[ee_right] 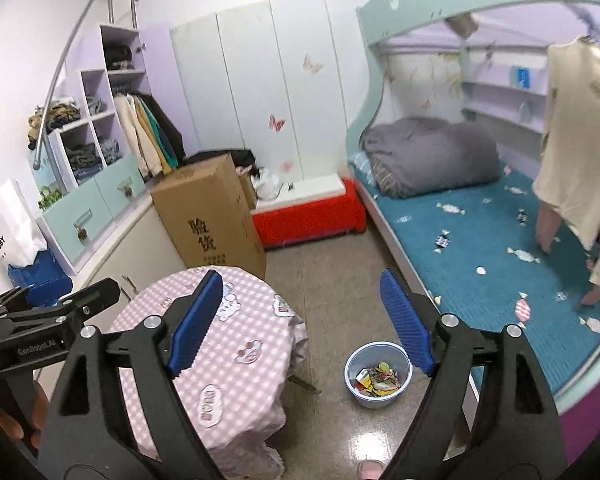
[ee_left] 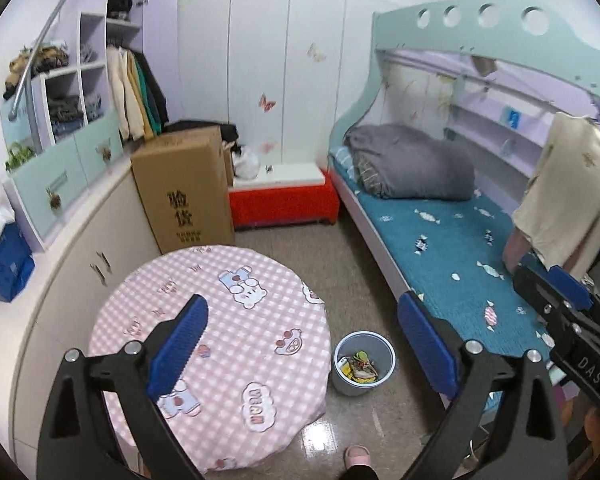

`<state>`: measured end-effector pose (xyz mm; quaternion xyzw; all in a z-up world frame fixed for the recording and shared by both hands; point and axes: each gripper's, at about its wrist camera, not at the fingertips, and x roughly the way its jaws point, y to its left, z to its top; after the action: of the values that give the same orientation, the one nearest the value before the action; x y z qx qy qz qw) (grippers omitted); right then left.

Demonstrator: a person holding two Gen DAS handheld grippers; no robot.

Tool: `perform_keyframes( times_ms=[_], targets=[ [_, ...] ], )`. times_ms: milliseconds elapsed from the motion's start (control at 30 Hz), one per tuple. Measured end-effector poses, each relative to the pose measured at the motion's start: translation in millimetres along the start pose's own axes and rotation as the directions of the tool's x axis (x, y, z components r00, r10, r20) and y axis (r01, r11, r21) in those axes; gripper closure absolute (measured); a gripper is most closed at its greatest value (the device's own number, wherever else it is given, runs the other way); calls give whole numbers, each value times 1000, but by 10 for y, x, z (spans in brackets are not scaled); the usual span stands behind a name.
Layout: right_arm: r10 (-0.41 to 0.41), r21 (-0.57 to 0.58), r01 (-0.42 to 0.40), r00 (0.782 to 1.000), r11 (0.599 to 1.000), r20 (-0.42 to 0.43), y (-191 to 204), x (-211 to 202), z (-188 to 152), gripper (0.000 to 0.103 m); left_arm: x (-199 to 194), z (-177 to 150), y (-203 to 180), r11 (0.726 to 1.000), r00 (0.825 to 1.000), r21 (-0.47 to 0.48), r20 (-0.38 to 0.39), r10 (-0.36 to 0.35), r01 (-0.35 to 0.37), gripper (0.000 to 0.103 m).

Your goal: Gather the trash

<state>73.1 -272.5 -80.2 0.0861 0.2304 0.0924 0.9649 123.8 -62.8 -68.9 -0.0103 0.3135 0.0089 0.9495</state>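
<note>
My left gripper (ee_left: 304, 344) sat closest to the lens, blue pads spread wide, nothing between them. My right gripper (ee_right: 302, 322) was the same: jaws wide apart and empty. Each also showed at the edge of the other's view.

The trash was already in the bin: wrappers and scraps (ee_left: 362, 366) lay at the bottom of the small blue wastebasket (ee_left: 363, 362) on the floor, between the round table with the pink checked cloth (ee_left: 220, 320) and the bed with the teal candy-print sheet (ee_left: 460, 248). I could see no loose litter on the tabletop or on the visible floor, so my read was that the task was near done or done.

Risks as I judged them:
- Both grippers were high and far from the basket. Any further drop from there could miss the rim or bounce out.
- The basket looked light and stood free. A clip from a finger or my slipper (ee_left: 358, 456) could tip it and spill the contents.
- The cloth hung loose over the table edge right beside the basket. A pad could snag it on the way down.
- Floor under the table and bed was hidden, so missed pieces were possible.
</note>
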Motion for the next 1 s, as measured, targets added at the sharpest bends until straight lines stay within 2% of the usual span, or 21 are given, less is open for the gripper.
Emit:
perform_keyframes(
  times_ms=[100, 267, 433, 600, 1000],
  targets=[
    [-32, -22, 34, 998, 999, 57, 165, -409, -94, 20, -366, -89, 44, 1000, 998, 15, 57, -20, 19, 8],
    [-77, -32, 81, 989, 996, 126, 283, -914, -211, 12, -820, -243, 20, 998, 990, 24, 125, -68, 65, 7],
    [-108, -41, 117, 977, 992, 182, 316, -1237, -338, 9, -1133, -386, -95, 997, 981, 52, 183, -70, 61, 6],
    [-118, -30, 127, 972, 991, 202, 267, -1459, -427, 8, -1311, -470, -149, 996, 976, 63, 203, -73, 61, 6],
    [-117, -24, 124, 972, 992, 202, 319, -1586, -483, 8, -1478, -551, -231, 994, 973, 72, 211, -95, 81, 6]
  ],
)
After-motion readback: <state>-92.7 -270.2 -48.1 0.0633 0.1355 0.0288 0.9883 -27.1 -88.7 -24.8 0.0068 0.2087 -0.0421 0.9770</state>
